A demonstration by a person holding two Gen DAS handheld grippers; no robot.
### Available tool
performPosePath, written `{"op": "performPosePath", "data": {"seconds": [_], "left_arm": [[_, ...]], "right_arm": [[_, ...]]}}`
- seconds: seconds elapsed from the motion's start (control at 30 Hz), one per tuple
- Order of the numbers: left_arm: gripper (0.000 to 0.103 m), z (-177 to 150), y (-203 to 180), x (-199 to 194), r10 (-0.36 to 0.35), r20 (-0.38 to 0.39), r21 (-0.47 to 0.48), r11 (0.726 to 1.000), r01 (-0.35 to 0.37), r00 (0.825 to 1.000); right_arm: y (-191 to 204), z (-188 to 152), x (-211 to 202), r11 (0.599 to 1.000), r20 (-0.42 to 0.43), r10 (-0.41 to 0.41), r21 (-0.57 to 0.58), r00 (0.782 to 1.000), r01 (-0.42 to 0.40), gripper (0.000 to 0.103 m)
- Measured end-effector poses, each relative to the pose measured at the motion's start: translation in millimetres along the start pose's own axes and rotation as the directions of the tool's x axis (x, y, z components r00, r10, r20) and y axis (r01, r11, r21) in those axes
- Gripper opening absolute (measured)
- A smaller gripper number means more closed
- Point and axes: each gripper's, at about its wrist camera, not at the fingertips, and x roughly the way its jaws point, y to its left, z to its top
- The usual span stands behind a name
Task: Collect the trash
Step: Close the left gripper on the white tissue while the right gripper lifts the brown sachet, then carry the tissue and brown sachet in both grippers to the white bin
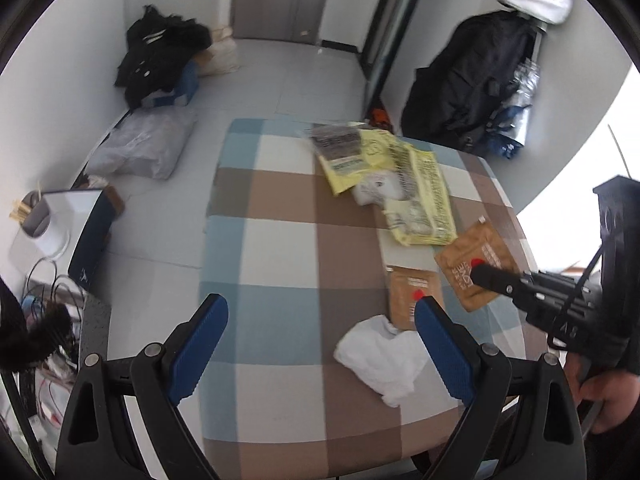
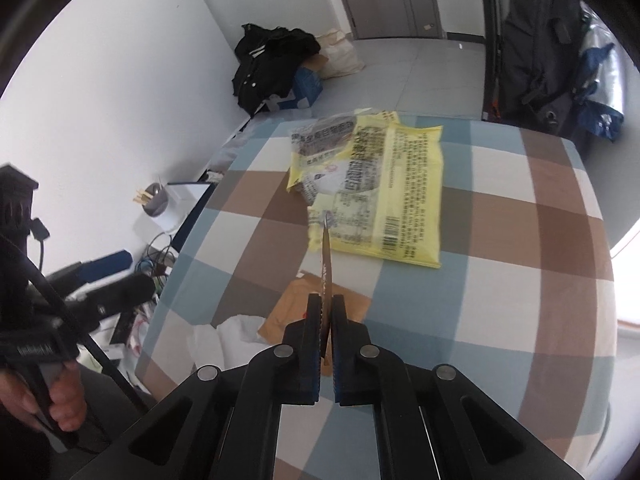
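Observation:
On the checked tablecloth [image 1: 280,240] lie yellow wrappers [image 1: 424,196], two brown sachets and a crumpled white tissue [image 1: 384,360]. My left gripper [image 1: 320,320] is open above the near table; its right finger sits over the tissue and one brown sachet [image 1: 404,300]. My right gripper [image 2: 327,312] is shut on the other brown sachet [image 2: 326,256], held edge-on and lifted; it also shows in the left wrist view [image 1: 476,268]. A brown sachet [image 2: 288,316], the tissue [image 2: 228,340] and yellow wrappers [image 2: 392,184] lie below it.
Black clothes on boxes [image 1: 160,52] and a plastic bag [image 1: 144,148] lie on the floor at left. A dark jacket [image 1: 468,84] hangs behind the table. A cup [image 1: 34,216] and cables [image 1: 48,308] sit at the left.

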Motion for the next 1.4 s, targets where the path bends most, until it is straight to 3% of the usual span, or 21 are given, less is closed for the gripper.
{"op": "performPosePath", "data": {"seconds": [0.17,0.3,0.6,0.67,0.77,0.83,0.9,0.97,1.03,1.2,1.4], "left_arm": [[0.093,-9.4,-21.4,17.6,-0.050,-0.096,0.078,0.995,0.058,0.994],[0.093,-17.9,-36.1,39.3,-0.087,-0.210,0.090,0.990,0.108,0.974],[0.093,-34.2,-64.8,67.4,0.106,-0.268,0.226,0.973,-0.044,0.957],[0.091,-33.9,-66.8,65.4,0.142,-0.241,0.246,0.966,-0.081,0.960],[0.071,-30.7,-66.9,62.7,0.128,-0.231,0.226,0.971,-0.074,0.964],[0.063,-29.6,-70.3,61.9,0.144,-0.230,0.252,0.964,-0.084,0.963],[0.046,-29.6,-74.8,59.7,0.132,-0.236,0.270,0.961,-0.065,0.963],[0.022,-27.8,-78.0,59.3,0.121,-0.244,0.288,0.957,-0.047,0.962],[0.009,-29.1,-81.9,59.4,0.111,-0.251,0.299,0.954,-0.032,0.961],[0.005,-33.5,-79.1,53.4,0.119,-0.258,0.288,0.957,-0.041,0.959],[0.005,-30.8,-63.9,32.4,0.074,-0.240,0.216,0.976,-0.021,0.968]], "right_arm": [[-20.9,-1.6,-20.5,0.999,0.037,-0.006,0.044,0.999,0.004,0.003],[-37.5,-3.0,-33.8,0.997,0.058,-0.005,0.076,0.998,0.000,0.003],[-62.5,-10.7,-56.1,0.993,0.086,-0.008,0.118,0.996,-0.003,0.003],[-66.9,-12.3,-61.4,0.992,0.095,-0.007,0.123,0.995,-0.004,0.003],[-71.8,-14.6,-67.0,0.991,0.101,-0.004,0.131,0.995,-0.009,0.003],[-73.1,-16.0,-70.5,0.992,0.106,-0.004,0.130,0.994,-0.010,0.004],[-75.2,-17.5,-73.6,0.991,0.111,-0.001,0.133,0.994,-0.014,0.003],[-76.4,-19.6,-75.5,0.990,0.114,0.000,0.137,0.994,-0.016,0.003],[-78.1,-20.8,-77.7,0.990,0.115,0.001,0.141,0.993,-0.017,0.003],[-76.0,-23.2,-80.0,0.990,0.117,0.006,0.140,0.993,-0.022,0.004],[-71.7,-22.7,-77.8,0.990,0.111,0.019,0.139,0.994,-0.034,0.004]]}}
